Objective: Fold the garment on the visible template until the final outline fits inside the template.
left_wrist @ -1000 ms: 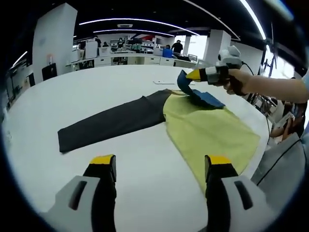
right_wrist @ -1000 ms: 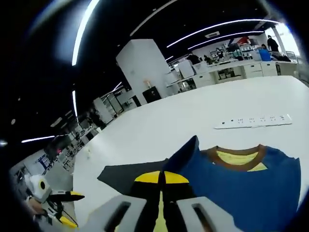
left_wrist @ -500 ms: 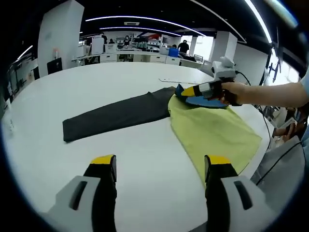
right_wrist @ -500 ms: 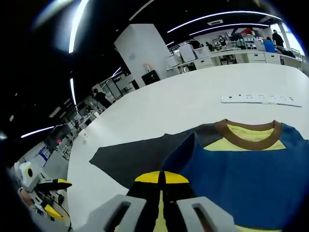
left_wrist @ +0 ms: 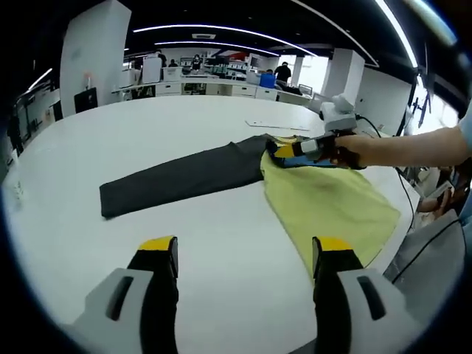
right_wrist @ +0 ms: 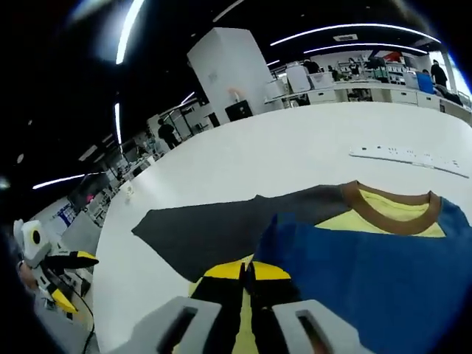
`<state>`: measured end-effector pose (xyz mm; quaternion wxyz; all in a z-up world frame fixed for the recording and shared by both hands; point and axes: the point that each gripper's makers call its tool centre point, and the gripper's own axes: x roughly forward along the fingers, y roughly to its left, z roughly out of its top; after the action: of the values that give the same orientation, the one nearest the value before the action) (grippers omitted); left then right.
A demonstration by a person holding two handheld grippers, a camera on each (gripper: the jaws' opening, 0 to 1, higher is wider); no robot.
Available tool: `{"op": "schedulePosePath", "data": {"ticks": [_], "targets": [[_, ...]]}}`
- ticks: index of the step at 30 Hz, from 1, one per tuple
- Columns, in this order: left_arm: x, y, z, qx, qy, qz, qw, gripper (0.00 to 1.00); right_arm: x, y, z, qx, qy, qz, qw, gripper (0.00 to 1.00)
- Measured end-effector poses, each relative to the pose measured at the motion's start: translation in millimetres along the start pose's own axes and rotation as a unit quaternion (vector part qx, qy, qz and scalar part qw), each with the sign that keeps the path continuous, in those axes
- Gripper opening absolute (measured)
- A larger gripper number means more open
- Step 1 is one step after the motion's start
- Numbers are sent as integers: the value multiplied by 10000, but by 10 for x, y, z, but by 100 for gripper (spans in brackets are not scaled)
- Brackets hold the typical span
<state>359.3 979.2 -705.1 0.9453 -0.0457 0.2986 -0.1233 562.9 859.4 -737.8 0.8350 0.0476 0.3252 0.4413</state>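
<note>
A yellow T-shirt point(left_wrist: 328, 203) with blue shoulders and a brown collar point(right_wrist: 387, 210) lies on the white table. A dark grey template point(left_wrist: 181, 175) stretches out from under it to the left. In the left gripper view my right gripper point(left_wrist: 283, 151) is shut on the blue sleeve point(right_wrist: 295, 240) and holds it low over the shirt's top. My left gripper point(left_wrist: 245, 254) hovers open over bare table, well short of the garment. The right gripper view shows its yellow tips point(right_wrist: 247, 271) pinched on the blue fabric.
A white power strip point(right_wrist: 409, 158) lies on the table beyond the collar. The left gripper point(right_wrist: 63, 259) appears at the far left of the right gripper view. Desks, a white pillar point(right_wrist: 232, 74) and people stand in the background. The table edge point(left_wrist: 402, 243) runs close to the shirt's hem.
The right gripper has lowered the lifted blue sleeve down onto the shirt's top, folding it inward. The left gripper has stayed open and near still.
</note>
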Motion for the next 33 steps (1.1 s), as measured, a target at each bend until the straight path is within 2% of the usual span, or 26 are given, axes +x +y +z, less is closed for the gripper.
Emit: {"op": "schedulePosePath", "data": {"ticks": [2,4,7,10,13,19,22,24,26,27,33], "targets": [[12,-3,-6,9,15,-12,10000,71,-29,14,37,-238,-64,-3,9997,8],[19,-16,-5,6,3,-33,10000,71,-54,24,51,-259,-96,3,9996,15],[24,-38,2,19,3,-71,10000,72,-105,20,91,-434,-210,-11,9988,29],[23,-47,25,23,-16,-90,10000,72,-158,27,75,-599,-181,17,9980,43],[28,-64,71,-57,-115,-169,9998,71,-241,63,62,-613,-165,76,9980,47],[54,-69,124,-114,-196,-274,9994,71,-448,80,67,-783,-261,92,9965,70],[65,-77,159,-127,-235,-329,9991,71,-567,47,15,-1025,-200,86,9945,81],[73,-77,174,-103,-237,-344,9991,71,-640,24,-82,-1220,38,72,9925,86],[85,-84,190,-82,-238,-381,9990,71,-706,57,-84,-1370,-105,133,9904,95],[89,-90,199,-75,-245,-402,9989,71,-736,55,-108,-1337,-69,127,9909,98],[124,-97,213,-25,-210,-486,9986,71,-955,-14,-162,-1362,-77,39,9906,100]]}}
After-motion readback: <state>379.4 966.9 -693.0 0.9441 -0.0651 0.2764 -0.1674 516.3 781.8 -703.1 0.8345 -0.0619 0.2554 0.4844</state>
